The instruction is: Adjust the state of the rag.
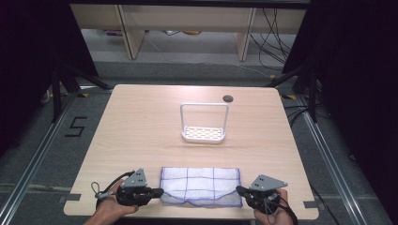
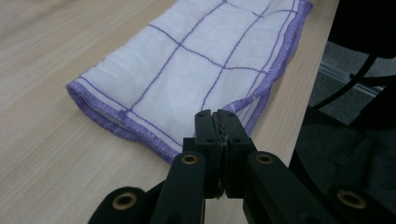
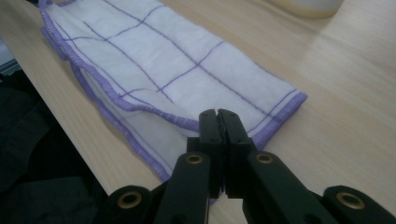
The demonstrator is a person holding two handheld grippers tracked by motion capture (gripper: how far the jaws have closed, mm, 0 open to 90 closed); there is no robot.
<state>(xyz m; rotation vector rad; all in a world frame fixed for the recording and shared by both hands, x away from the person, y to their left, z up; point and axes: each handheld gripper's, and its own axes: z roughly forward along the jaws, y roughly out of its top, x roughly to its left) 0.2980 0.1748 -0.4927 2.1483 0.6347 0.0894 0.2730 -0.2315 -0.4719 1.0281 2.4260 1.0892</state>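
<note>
**Closed jaws at both near corners of the folded cloth**

Jaws on both grippers are pressed together, with no gap between the pads in either gripper view. We hold the left gripper (image 1: 157,191) at the near left corner of the cloth (image 1: 201,186) and the right gripper (image 1: 240,190) at the near right corner. In the left gripper view the tips (image 2: 221,116) sit right over the purple hem at the corner of the cloth (image 2: 196,70); in the right gripper view the tips (image 3: 219,115) sit over the hem near the corner of the cloth (image 3: 163,70). Whether any fabric is pinched between the pads we cannot tell, since the jaws themselves hide the spot where hem and pads meet.

We see the cloth lying folded flat along the near edge of the table (image 1: 141,122), white with a grid of thin purple lines and a purple stitched border. Its near edge is uneven, with an upper layer ending short of a lower one; how many layers there are we cannot make out. A white wire rack (image 1: 203,124) with a perforated tray stands upright towards the middle of the table, well apart from the cloth. In the right gripper view only a pale, blurred sliver of something shows at the top edge.

Our hands are cut off by the bottom of the high view, and the surroundings beyond the table fall into darkness on both sides.
</note>
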